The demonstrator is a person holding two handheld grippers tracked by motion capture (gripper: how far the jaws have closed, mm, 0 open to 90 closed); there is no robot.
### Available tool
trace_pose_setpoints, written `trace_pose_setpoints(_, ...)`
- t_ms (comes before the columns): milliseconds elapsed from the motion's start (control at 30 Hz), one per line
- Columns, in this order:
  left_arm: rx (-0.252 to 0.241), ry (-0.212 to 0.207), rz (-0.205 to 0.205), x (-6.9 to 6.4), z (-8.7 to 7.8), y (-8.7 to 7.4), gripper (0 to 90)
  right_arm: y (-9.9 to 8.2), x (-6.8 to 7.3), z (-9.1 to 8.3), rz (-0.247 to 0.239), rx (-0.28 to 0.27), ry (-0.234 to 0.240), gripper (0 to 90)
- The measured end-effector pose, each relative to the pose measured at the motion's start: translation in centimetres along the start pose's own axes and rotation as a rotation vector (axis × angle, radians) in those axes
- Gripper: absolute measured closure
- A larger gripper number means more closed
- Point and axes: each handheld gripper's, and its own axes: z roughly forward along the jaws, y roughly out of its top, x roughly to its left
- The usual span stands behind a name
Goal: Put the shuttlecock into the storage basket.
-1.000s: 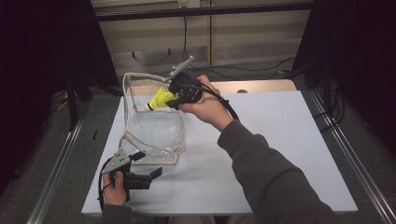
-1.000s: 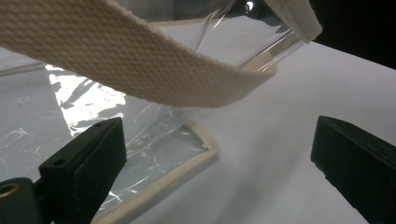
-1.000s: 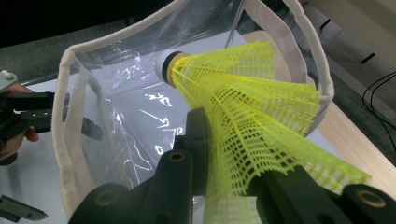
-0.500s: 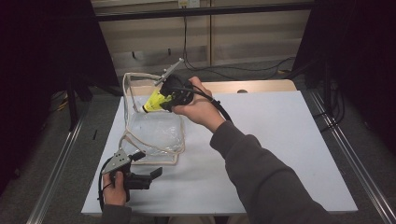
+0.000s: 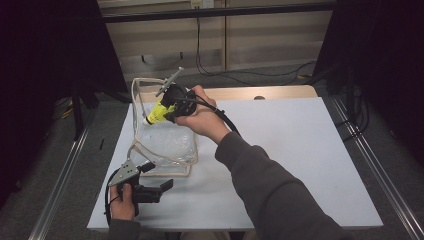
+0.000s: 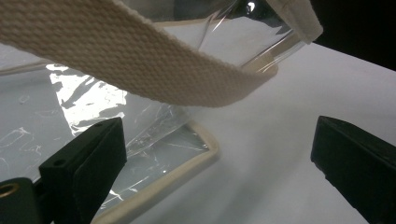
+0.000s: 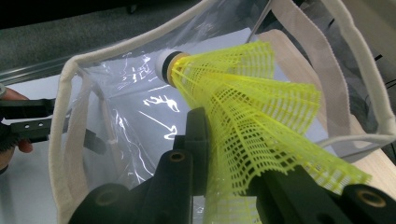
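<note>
The bag's (image 5: pixel 167 145) mouth gapes wide under my right jaws, nothing inside to block them. Its strap (image 6: pixel 140 60) arches across in front of my left jaws. The right half of the desk (image 5: pixel 310 150) lies bare for passing.

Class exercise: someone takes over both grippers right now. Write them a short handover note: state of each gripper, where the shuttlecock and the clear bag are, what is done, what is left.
Right gripper: shut on the yellow shuttlecock, holding it by the skirt, cork end pointing into the bag's mouth.
Left gripper: open, low on the table by the bag's near corner; a handle strap hangs in front of its jaws, not gripped.
Bag: clear, cream-trimmed, on the table's left part, mouth open.
Done: shuttlecock picked up and brought to the opening.
Left: probably lower it in, release, withdraw; steady the bag if it shifts.
</note>
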Motion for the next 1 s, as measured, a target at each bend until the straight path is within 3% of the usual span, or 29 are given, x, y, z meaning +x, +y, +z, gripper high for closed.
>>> trace_pose_setpoints(1000,0.0,-0.006,0.0,0.0,-0.1,0.0,3.3,0.3,0.5,3.0,-0.017,0.041,-0.016,79.9)
